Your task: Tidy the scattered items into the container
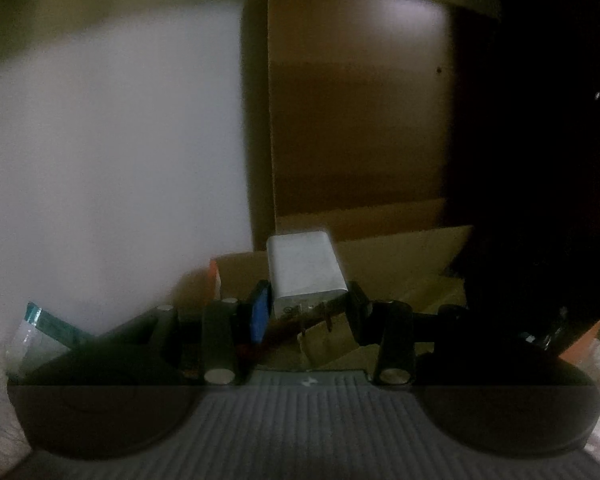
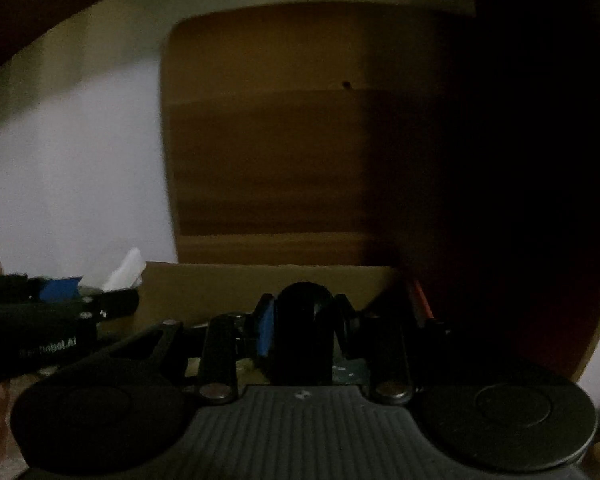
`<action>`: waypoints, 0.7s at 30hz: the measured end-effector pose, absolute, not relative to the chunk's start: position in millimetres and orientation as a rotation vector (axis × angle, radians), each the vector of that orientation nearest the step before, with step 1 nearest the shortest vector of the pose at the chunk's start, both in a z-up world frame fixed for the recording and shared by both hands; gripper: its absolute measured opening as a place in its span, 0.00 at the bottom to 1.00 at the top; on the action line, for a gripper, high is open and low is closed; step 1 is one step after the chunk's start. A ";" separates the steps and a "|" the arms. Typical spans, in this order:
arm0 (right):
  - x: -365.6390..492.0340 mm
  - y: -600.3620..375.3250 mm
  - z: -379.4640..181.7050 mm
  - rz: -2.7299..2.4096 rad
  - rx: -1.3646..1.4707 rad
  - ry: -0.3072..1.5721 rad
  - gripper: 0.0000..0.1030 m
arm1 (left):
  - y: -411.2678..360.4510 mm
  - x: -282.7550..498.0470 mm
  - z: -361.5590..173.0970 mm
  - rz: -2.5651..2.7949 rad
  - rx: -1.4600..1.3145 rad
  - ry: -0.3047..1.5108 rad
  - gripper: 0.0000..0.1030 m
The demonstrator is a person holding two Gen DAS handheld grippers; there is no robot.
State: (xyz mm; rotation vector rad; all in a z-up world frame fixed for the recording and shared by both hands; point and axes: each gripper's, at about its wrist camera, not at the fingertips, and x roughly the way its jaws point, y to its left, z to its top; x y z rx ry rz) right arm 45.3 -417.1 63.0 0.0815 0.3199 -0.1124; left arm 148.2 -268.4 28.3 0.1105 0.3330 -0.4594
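In the left wrist view a white plug-in charger [image 1: 306,268] with metal prongs is pinched between the blue-padded fingers of my left gripper [image 1: 308,306], which is shut on it. It hangs above an open cardboard box [image 1: 404,268]. In the right wrist view my right gripper [image 2: 304,324] is shut on a black round-topped object [image 2: 304,312]; what that object is stays too dark to tell. The box wall [image 2: 240,288] stands just behind it. At the left edge of that view the left gripper [image 2: 100,304] shows with the white charger [image 2: 126,270].
A brown wooden panel [image 1: 356,100] rises behind the box, with a white wall [image 1: 112,140] to its left. A clear packet with a teal edge [image 1: 40,328] lies at the lower left. Something red [image 2: 422,300] pokes up at the box's right side.
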 end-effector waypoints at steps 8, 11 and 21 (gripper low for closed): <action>50.8 -411.2 66.4 -0.155 0.035 0.262 0.92 | -268.2 127.2 25.3 -0.463 0.141 0.200 1.00; 44.9 -406.3 66.7 -0.143 0.047 0.238 0.91 | -261.7 126.7 28.8 -0.461 0.130 0.197 1.00; 30.4 -381.7 76.6 -0.127 0.035 0.228 0.91 | -241.0 125.0 35.0 -0.443 0.116 0.188 1.00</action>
